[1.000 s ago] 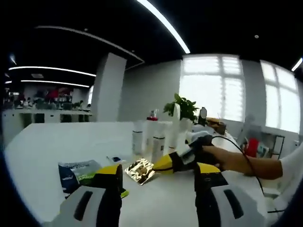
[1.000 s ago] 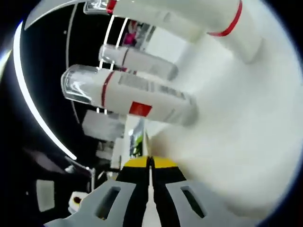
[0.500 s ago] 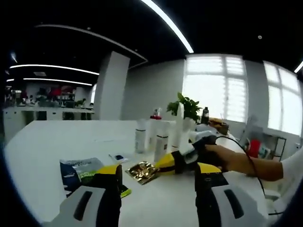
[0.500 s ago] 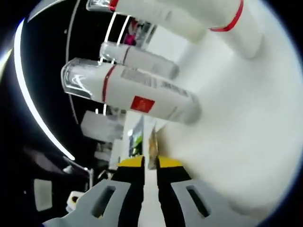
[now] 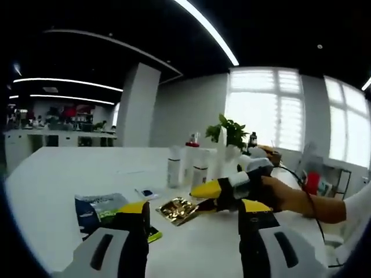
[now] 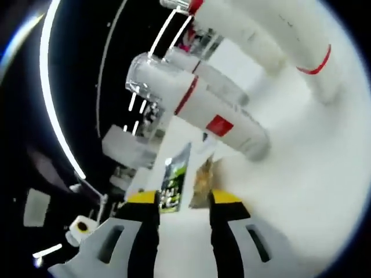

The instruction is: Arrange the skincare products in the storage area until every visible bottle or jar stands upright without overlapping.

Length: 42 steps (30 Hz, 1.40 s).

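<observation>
Tool-wise: the left tool has its yellow-tipped jaws spread wide with nothing between them, hanging over the near part of the big white desk. The right tool is released too, jaws parted with a clear gap. From the left gripper view you can see the right tool coming in from the right, held in a hand, its yellow tip right at the gold foil sachet lying flat on the desk. Can't tell whether it's actually touching it.

Skincare stuff is grouped near the middle of the desk: a tall white tube, a white bottle with a red cap, a white bottle to its left, and a bottle with a red label in front, all upright and just beside each other. In the tilted right gripper view that red-label bottle has a clear cap and sits closest, the sachet just beyond the jaws.

A dark packet with green print lies flat by the left tool's left jaw, with a small card beyond it. A potted plant stands behind the bottles.
</observation>
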Motion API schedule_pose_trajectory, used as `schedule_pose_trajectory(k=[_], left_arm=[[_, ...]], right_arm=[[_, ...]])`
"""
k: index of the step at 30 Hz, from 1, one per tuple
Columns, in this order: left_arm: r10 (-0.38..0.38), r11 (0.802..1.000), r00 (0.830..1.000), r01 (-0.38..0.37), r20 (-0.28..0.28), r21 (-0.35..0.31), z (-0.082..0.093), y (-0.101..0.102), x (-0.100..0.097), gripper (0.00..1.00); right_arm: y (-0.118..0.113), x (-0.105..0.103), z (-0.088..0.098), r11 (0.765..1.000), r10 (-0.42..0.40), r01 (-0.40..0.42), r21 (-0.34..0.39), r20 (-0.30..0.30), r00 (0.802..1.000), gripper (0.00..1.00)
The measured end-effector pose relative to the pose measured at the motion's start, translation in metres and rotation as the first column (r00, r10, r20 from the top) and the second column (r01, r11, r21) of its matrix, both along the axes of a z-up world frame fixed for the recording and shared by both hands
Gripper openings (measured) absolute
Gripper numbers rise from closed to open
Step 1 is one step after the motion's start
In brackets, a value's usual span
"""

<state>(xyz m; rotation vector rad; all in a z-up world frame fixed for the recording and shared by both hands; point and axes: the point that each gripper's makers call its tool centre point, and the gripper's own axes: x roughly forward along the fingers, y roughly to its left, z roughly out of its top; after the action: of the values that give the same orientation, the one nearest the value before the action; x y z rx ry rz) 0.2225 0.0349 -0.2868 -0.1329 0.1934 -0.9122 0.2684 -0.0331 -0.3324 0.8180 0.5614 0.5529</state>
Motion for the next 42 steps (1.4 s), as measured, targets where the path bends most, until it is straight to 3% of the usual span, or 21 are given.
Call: schedule_pose_trajectory(k=[3, 8, 13, 17, 23, 30, 33, 36, 42], left_arm=[[0.002, 1.000, 1.000, -0.002, 0.003, 0.007, -0.001, 0.000, 0.000, 0.64], [0.005, 1.000, 1.000, -0.005, 0.003, 0.008, -0.001, 0.000, 0.001, 0.64], [0.009, 1.000, 1.000, -0.009, 0.002, 0.005, -0.001, 0.001, 0.002, 0.64], [0.013, 1.000, 1.000, -0.013, 0.004, 0.009, -0.001, 0.002, 0.003, 0.63], [0.020, 1.000, 1.000, -0.020, 0.004, 0.008, -0.001, 0.003, 0.005, 0.63], [0.047, 0.999, 0.999, -0.047, 0.009, 0.015, -0.002, 0.007, 0.008, 0.63], [0.060, 0.998, 0.998, -0.061, 0.016, 0.027, -0.003, 0.009, 0.011, 0.62], [0.080, 0.995, 0.996, -0.082, 0.035, 0.060, -0.006, 0.011, 0.013, 0.59], [0.080, 0.995, 0.996, -0.081, 0.026, 0.065, -0.008, 0.012, 0.015, 0.58]], right_arm=[[-0.002, 0.001, 0.001, 0.996, 0.005, 0.000, -0.088, 0.056, 0.998, 0.39], [0.004, -0.002, -0.005, 0.982, 0.033, -0.016, -0.190, 0.086, 0.996, 0.42], [0.005, -0.001, -0.003, 0.981, 0.052, -0.033, -0.190, 0.096, 0.994, 0.44], [0.001, 0.003, -0.001, 0.969, 0.044, -0.010, -0.246, 0.132, 0.990, 0.43], [0.000, 0.005, 0.000, 0.969, 0.047, -0.012, -0.246, 0.138, 0.989, 0.43], [0.000, 0.005, 0.002, 0.967, 0.052, -0.014, -0.255, 0.147, 0.988, 0.37], [-0.001, 0.005, 0.002, 0.962, 0.056, -0.011, -0.273, 0.156, 0.986, 0.26], [-0.005, 0.005, -0.006, 0.925, 0.074, -0.007, -0.380, 0.162, 0.984, 0.14], [0.001, 0.009, -0.003, 0.912, 0.111, -0.021, -0.410, 0.195, 0.975, 0.15]])
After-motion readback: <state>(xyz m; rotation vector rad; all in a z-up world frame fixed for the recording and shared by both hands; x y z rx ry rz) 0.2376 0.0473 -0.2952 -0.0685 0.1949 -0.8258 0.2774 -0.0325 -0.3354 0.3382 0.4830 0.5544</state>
